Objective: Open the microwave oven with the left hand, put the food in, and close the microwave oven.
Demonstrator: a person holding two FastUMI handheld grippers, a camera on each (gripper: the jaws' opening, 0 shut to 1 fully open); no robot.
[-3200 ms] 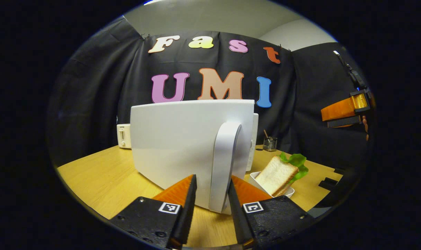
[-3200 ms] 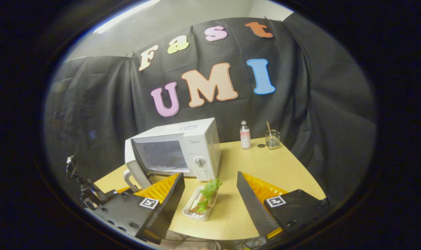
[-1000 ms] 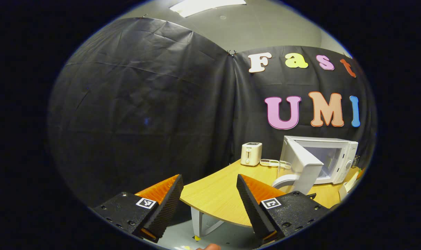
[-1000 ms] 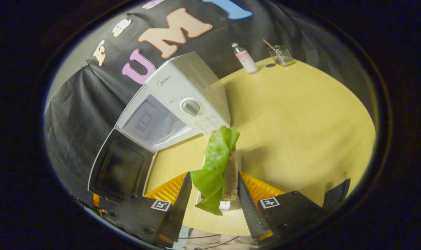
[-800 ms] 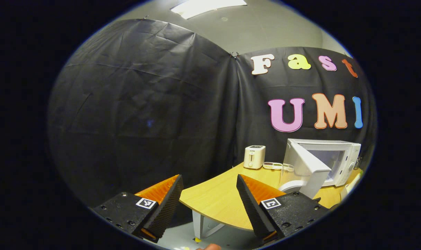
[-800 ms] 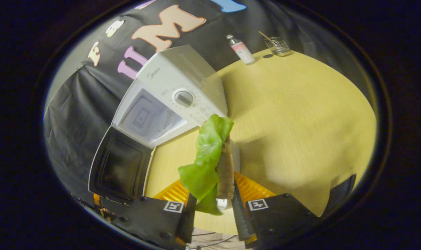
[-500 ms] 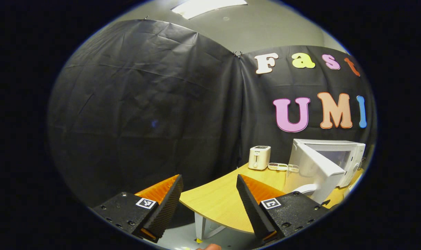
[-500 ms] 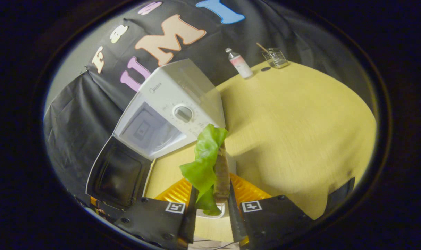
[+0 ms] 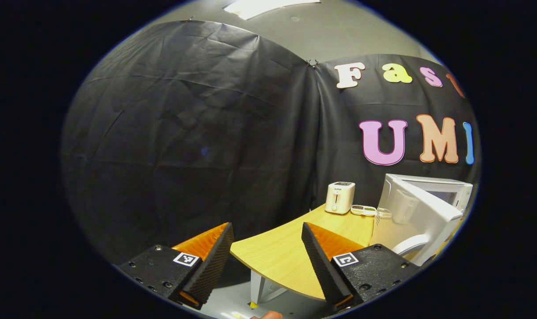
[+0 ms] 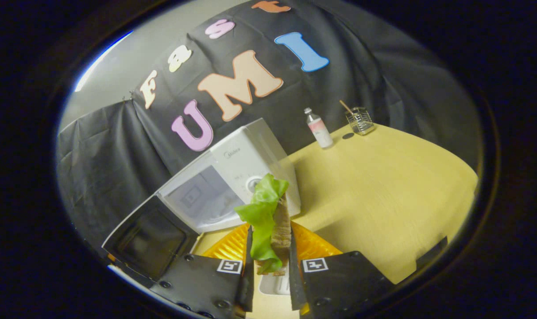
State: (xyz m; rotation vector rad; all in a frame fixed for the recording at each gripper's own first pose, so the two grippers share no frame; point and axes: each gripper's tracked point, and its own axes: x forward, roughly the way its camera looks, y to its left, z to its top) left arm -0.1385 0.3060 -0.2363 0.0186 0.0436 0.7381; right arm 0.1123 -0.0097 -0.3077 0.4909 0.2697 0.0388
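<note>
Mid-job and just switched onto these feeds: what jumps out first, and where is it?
In the right gripper view, the right gripper is clamped on a sandwich with a bright green lettuce leaf, held in front of the white microwave, whose door hangs open at lower left. In the left gripper view, the left gripper is open and empty off the table edge, with the microwave far right and a toaster behind.

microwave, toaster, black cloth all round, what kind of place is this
Probably a staged kitchen corner in a recording booth, not a real kitchen: a microwave and a toaster stand on a wooden table, with black cloth draped behind as walls.
</note>
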